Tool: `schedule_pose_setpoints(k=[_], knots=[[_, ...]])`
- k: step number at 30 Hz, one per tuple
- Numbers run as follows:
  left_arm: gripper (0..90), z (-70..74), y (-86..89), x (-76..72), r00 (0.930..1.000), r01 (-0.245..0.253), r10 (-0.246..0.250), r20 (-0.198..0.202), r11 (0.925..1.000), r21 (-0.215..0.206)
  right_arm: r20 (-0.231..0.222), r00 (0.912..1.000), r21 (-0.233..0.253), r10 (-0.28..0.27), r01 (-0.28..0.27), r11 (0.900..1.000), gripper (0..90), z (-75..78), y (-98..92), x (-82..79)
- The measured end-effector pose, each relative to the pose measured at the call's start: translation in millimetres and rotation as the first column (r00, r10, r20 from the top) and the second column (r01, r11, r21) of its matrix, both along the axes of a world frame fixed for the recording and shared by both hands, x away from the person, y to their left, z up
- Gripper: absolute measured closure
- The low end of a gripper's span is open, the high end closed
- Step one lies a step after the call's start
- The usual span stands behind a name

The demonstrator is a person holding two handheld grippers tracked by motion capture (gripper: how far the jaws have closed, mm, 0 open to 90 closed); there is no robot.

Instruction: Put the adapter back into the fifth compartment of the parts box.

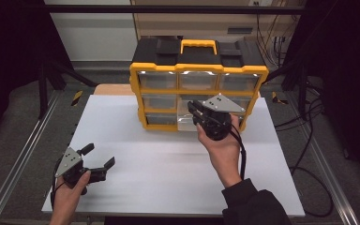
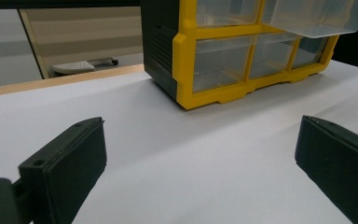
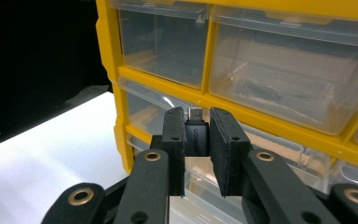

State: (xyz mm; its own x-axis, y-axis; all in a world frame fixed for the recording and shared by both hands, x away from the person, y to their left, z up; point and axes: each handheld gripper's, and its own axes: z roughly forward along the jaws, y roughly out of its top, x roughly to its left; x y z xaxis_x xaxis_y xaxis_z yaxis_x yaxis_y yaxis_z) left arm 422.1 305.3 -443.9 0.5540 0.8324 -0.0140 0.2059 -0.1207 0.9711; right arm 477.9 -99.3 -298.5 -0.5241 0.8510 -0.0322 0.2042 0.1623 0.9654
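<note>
A yellow and black drawer organiser (image 1: 198, 70) with clear drawers stands at the back of the white table (image 1: 168, 173). Its bottom middle drawer (image 1: 186, 123) is pulled out. My right gripper (image 1: 196, 112) hovers just in front of and above that drawer. In the right gripper view it (image 3: 198, 114) is shut on a small black adapter (image 3: 196, 137) with a metal plug pointing at the organiser (image 3: 261, 119). My left gripper (image 1: 98, 156) rests low at the front left, open and holding nothing; its fingers (image 2: 70, 163) frame the organiser (image 2: 186, 70) and the open drawer (image 2: 317, 18).
Metal rails (image 1: 23, 154) run along both sides of the table, and cables (image 1: 309, 122) lie on the floor at the right. A wooden board (image 1: 115, 89) pokes out behind the table's back left. White tabletop stretches between the two grippers.
</note>
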Motion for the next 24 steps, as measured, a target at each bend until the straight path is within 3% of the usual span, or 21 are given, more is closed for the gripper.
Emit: schedule_pose_setpoints(k=[24], knots=[[1.6, 0.3, 0.6, -0.1, 1.0000, -0.004, 0.004, 0.004, 1.0000, -0.004, -0.024, 0.9993, -0.006, -0.029, 0.028, 1.000, 76.4, -2.6, -14.5, 6.9]])
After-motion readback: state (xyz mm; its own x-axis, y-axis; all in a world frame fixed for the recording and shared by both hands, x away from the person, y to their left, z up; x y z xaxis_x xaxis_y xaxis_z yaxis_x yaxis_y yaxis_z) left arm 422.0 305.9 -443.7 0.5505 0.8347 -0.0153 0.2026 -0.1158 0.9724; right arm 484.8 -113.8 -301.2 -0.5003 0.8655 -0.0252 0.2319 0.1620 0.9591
